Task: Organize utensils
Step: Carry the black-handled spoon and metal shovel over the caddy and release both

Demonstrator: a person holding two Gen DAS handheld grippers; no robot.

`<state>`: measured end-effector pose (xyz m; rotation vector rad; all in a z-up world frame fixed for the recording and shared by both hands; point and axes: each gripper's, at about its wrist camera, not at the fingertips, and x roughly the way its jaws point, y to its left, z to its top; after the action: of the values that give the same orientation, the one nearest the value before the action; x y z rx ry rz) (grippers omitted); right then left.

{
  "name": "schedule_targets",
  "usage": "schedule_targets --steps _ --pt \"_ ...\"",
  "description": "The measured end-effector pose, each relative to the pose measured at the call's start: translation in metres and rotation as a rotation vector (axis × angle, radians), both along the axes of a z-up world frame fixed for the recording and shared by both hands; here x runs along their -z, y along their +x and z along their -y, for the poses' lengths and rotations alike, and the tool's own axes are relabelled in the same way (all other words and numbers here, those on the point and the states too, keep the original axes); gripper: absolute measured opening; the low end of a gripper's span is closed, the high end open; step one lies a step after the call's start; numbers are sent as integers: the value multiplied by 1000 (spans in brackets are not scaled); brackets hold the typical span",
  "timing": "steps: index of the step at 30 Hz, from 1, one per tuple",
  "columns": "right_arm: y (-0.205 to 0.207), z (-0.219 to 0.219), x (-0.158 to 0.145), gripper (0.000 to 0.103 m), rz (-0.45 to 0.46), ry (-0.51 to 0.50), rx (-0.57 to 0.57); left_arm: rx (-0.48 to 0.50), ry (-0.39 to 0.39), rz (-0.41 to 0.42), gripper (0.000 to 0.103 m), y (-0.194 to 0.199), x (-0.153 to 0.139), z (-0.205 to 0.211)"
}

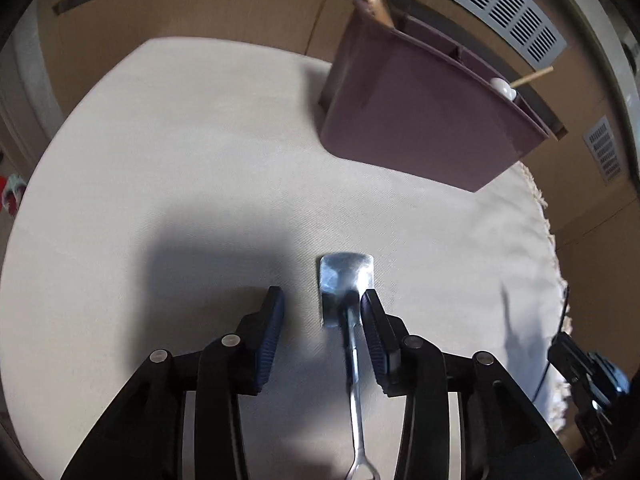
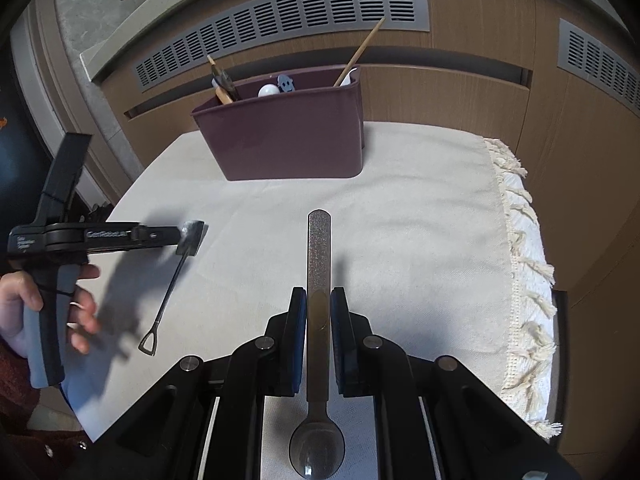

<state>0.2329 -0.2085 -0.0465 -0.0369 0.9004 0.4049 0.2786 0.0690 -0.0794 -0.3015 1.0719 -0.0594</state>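
A small metal shovel-shaped spoon (image 1: 346, 280) lies on the cream cloth (image 1: 180, 160), its thin handle running back between my left gripper's fingers. My left gripper (image 1: 322, 300) is open around it, the right finger close to the spoon's neck. In the right wrist view the same spoon (image 2: 172, 276) sits at the left gripper's tip (image 2: 192, 236). My right gripper (image 2: 319, 300) is shut on a steel spoon (image 2: 318, 264), handle pointing forward, bowl toward the camera. The purple utensil caddy (image 2: 292, 140) stands at the cloth's far side; it also shows in the left wrist view (image 1: 420, 112).
The caddy holds wooden sticks (image 2: 360, 50), a white ball-topped piece (image 2: 268, 91) and a small blue figure (image 2: 285, 83). The cloth's fringed edge (image 2: 524, 272) hangs at the right. A wooden radiator cover with grey vents (image 2: 280, 12) stands behind.
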Motion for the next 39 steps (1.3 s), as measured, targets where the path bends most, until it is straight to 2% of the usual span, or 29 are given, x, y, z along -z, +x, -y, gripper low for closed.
schedule_targets --steps 2,3,9,17,18,20,21,25,28,31,34,36,38,39 --pt "-1 -1 3 10 -4 -2 -9 44 10 -9 46 2 1 12" --pt "-1 -2 4 10 -7 -1 -11 53 41 -4 48 3 0 19" --pt "-1 -1 8 10 0 -13 4 52 139 18 48 7 0 30" --pt "0 -3 6 10 36 -33 6 52 167 28 48 5 1 32" --pt "0 -3 6 10 38 -33 5 57 178 31 48 5 1 33" --pt "0 -4 5 10 45 -36 3 58 210 40 39 6 2 37" --pt "0 -4 4 10 48 -40 3 54 212 49 34 5 2 35" --pt "0 -3 0 10 63 -35 -4 48 148 44 33 -1 -3 23" --pt "3 1 -4 10 56 1 -4 52 114 73 33 -7 -11 18" --pt "7 4 -10 10 63 32 7 42 39 157 33 -18 -35 11" --pt "9 8 -31 10 126 83 26 19 -44 302 33 -27 -82 -1" --pt "10 8 -57 10 195 119 18 6 -115 460 33 -29 -133 -11" --pt "16 3 -96 10 310 123 10 -4 -151 605 33 -28 -175 -18" --pt "21 -2 -117 10 372 122 7 -14 -164 708 33 -25 -200 -21"
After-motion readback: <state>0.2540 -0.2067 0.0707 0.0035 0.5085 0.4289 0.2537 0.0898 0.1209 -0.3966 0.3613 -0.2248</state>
